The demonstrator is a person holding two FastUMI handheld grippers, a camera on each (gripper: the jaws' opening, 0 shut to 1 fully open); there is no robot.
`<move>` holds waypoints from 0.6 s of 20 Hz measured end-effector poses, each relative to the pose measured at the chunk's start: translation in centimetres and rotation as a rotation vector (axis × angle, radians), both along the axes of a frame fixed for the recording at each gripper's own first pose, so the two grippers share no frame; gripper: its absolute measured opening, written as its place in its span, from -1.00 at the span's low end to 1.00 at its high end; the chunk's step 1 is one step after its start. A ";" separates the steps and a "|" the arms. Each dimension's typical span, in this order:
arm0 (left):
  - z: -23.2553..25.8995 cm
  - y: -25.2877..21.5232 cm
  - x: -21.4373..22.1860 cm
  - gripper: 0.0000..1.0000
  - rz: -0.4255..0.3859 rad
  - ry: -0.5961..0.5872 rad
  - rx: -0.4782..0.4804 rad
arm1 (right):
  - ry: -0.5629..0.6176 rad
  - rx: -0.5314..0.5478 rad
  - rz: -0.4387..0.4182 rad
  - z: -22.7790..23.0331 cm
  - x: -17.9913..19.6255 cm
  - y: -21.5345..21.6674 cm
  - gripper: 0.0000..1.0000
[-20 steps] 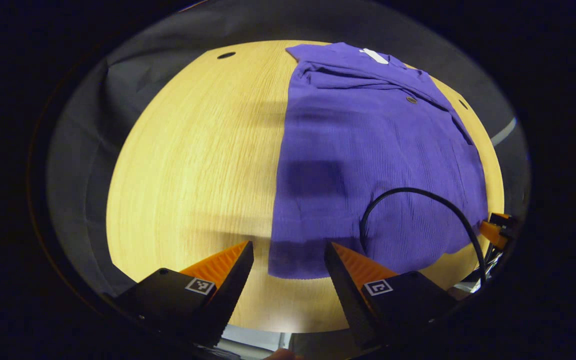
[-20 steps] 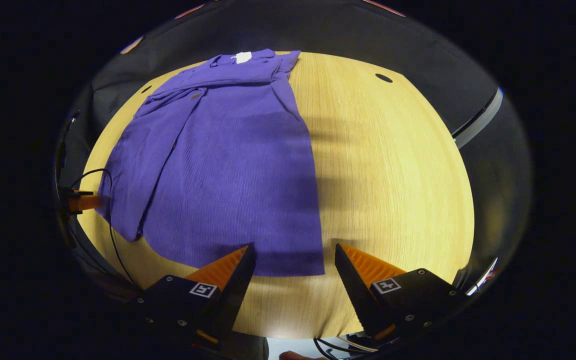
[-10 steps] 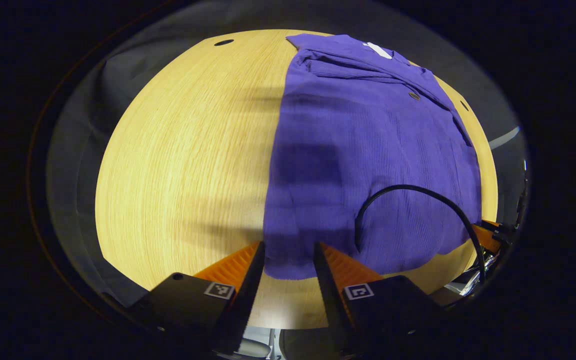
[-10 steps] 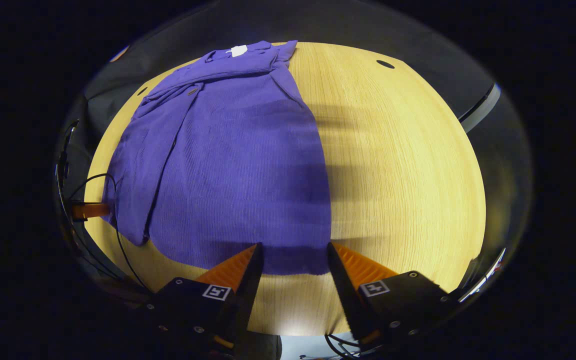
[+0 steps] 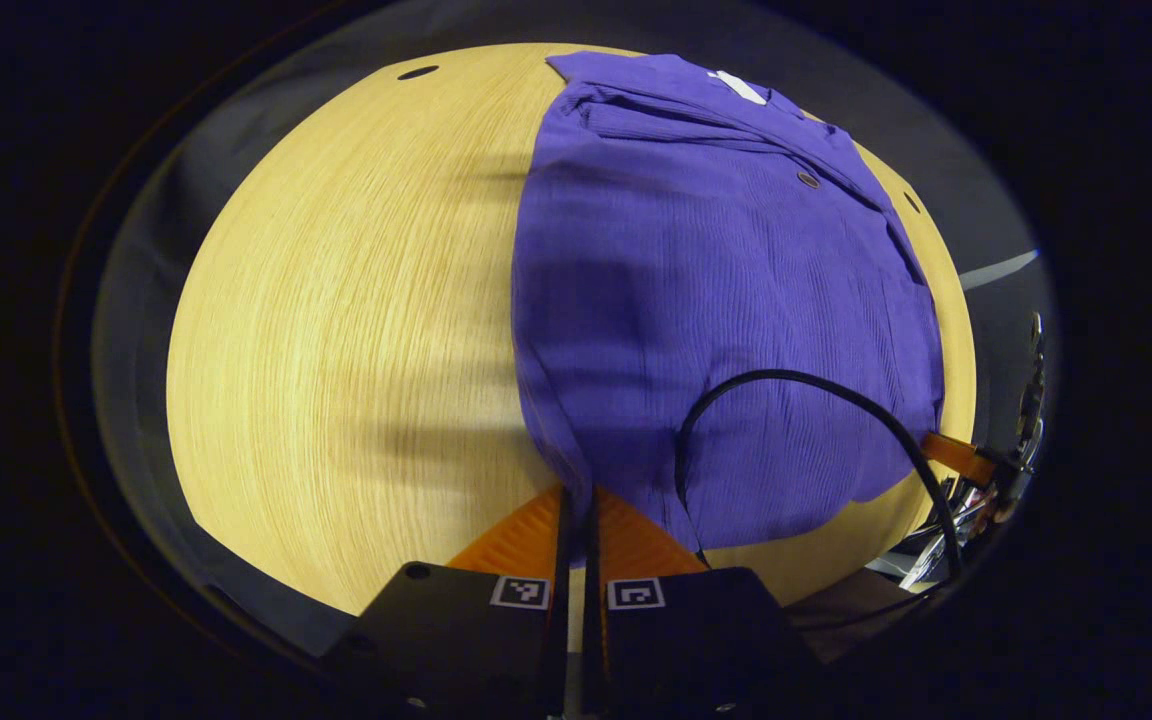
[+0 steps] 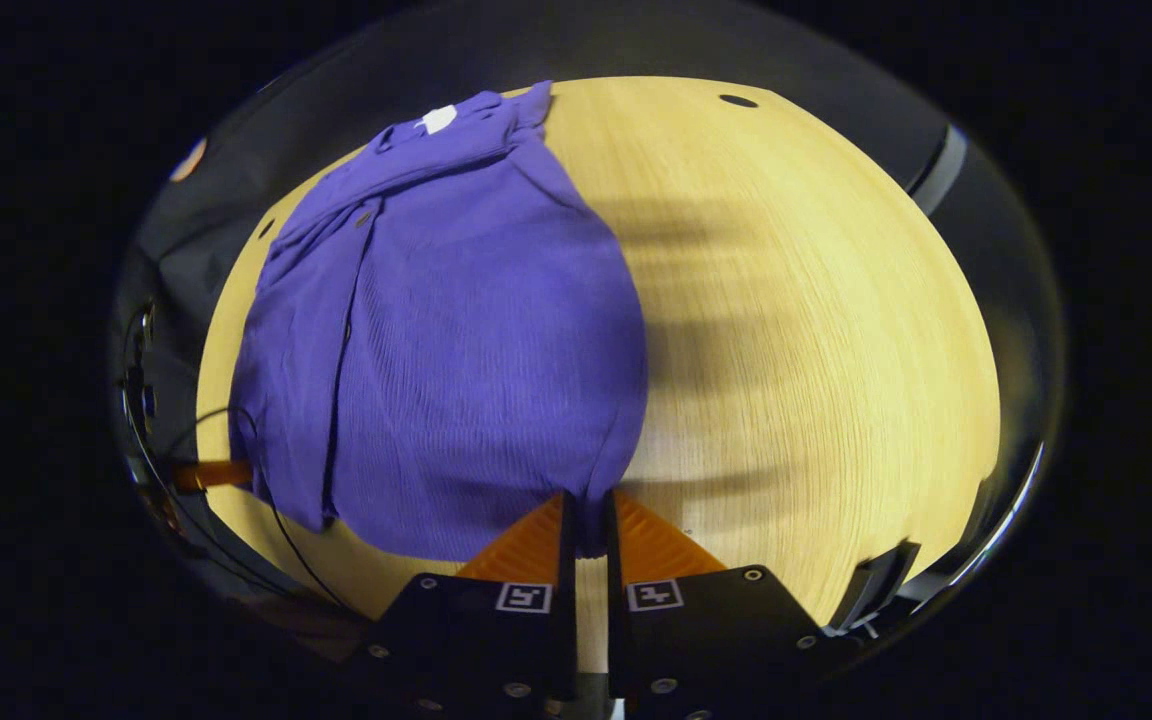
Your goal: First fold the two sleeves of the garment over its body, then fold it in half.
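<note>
Light wooden table with small dark holes near its far edge, dark cloth wall behind

Left gripper goes from wide open over the shirt's near hem corner to pinched on it; cloth now bunches up into a ridge between the fingers. Right gripper does the same at the other hem corner: gap narrows step by step, now clamped on the shirt, hem edge pulled in toward the tips. Both sit closer to the table than a second ago.
</note>
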State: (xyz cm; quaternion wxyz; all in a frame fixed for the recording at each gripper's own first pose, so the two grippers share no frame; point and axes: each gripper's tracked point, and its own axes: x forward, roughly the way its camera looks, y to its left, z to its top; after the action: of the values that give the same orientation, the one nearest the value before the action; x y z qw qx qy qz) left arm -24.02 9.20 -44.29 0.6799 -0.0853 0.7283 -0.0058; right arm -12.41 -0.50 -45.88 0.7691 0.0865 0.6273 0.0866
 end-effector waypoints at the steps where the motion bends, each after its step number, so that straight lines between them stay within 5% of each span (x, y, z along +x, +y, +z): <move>1: 0.3 0.1 0.0 -0.87 -0.004 0.005 -0.006 | 0.008 0.011 0.007 0.2 -0.2 0.2 -0.81; 12: 5.9 0.4 4.7 -0.96 0.027 -0.078 -0.078 | -0.131 0.132 -0.025 7.1 4.4 2.4 -0.88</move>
State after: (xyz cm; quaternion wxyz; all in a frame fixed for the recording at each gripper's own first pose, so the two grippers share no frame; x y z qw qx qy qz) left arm -19.34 9.60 -38.43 0.7041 -0.1211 0.6992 -0.0284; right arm -8.03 1.89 -38.76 0.8020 0.1392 0.5676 0.1235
